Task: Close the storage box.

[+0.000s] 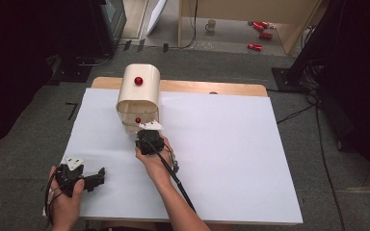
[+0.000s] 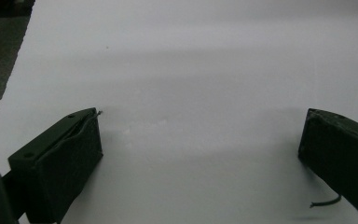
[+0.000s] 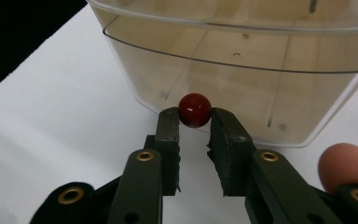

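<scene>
A cream, round-topped box (image 1: 138,96) stands at the table's far left-centre, a red knob (image 1: 138,81) on its top. Its front is a clear plastic flap (image 3: 233,70) with a second red knob (image 3: 195,109) low down. My right gripper (image 3: 195,117) is shut on this lower knob, a jaw on each side of the ball; from above, the right gripper (image 1: 143,131) sits right at the box's front. My left gripper (image 1: 100,176) rests near the front left corner of the table. In its own view the left gripper (image 2: 200,128) is wide open over bare white surface.
A white sheet (image 1: 221,159) covers the wooden table (image 1: 197,87). The right gripper's cable (image 1: 176,180) trails along the forearm. On the floor beyond lie a mug (image 1: 211,25) and red cans (image 1: 260,29) by a wooden frame (image 1: 289,33).
</scene>
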